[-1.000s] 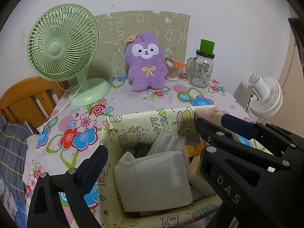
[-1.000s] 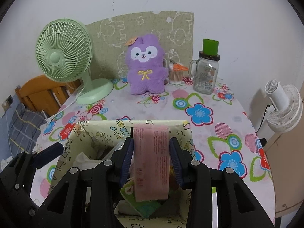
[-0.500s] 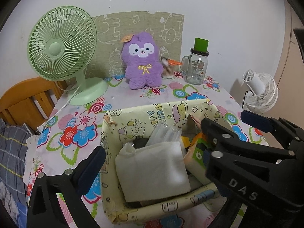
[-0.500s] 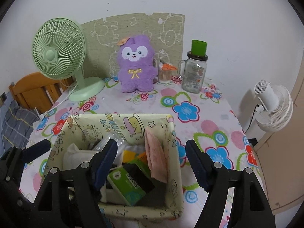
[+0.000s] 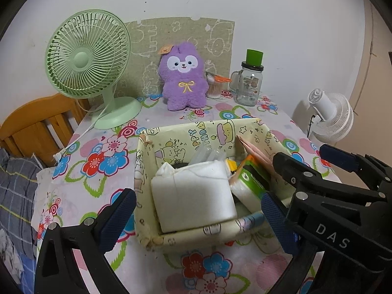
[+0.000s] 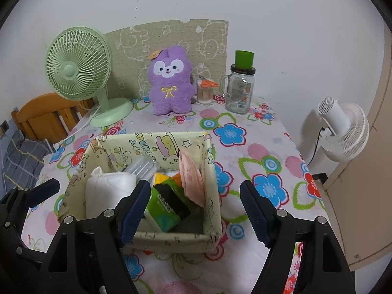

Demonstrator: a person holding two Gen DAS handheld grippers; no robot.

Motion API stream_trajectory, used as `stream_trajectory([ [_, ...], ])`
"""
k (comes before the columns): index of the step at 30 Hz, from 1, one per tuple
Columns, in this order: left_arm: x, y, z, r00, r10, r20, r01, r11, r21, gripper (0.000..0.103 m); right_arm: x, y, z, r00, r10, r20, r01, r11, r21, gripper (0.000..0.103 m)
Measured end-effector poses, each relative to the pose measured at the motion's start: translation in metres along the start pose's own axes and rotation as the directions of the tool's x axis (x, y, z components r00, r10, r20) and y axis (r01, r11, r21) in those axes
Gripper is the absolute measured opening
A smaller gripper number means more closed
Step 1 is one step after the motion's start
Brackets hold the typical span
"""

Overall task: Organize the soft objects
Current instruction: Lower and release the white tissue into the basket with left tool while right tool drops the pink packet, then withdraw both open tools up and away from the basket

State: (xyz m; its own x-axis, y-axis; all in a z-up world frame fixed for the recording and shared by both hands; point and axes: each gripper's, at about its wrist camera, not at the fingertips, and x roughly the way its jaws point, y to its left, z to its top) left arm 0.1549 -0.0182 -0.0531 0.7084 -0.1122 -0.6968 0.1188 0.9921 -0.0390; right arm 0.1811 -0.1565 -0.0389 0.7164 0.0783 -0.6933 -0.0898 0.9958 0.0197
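Bedding (image 5: 14, 188) and a wooden headboard (image 5: 36, 127) stand past the left edge of the table (image 6: 269, 147), and on the table's back left corner is a green fan (image 5: 88, 56), probably kept there so its cable can hang down that side. At the middle of the back edge the purple plush toy (image 6: 170, 80) sits upright against a patterned board (image 6: 171, 39), not yet collected; I think it is the soft object that remains to organize. Nearer the front edge stands the fabric basket (image 6: 156, 237). Inside it, from left to right, lie a white folded cloth (image 5: 193, 193), a clear plastic piece (image 6: 142, 166), a green tissue pack (image 6: 166, 205) and a pink packet (image 6: 192, 181), which leans upright against the right wall of the basket, perhaps to save room. The left gripper (image 5: 196, 218) hovers wide over the front of the basket and holds nothing. The right gripper (image 6: 196, 210) is also spread wide and empty, with its left finger above the basket and its right finger outside the right wall. To the right of the toy stand a small cup with sticks (image 6: 205, 93) and a glass jar with green lid (image 6: 241, 85). Beyond the right edge is a white fan (image 6: 343, 127).
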Motion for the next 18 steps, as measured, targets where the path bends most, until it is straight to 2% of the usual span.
stream_trajectory([
  [18, -0.049, -0.006, -0.027, 0.999, 0.012, 0.045, -0.012, 1.000, -0.006, 0.103, -0.048, -0.007, -0.026, 0.999, 0.009, 0.046, -0.010, 1.000, 0.019, 0.080],
])
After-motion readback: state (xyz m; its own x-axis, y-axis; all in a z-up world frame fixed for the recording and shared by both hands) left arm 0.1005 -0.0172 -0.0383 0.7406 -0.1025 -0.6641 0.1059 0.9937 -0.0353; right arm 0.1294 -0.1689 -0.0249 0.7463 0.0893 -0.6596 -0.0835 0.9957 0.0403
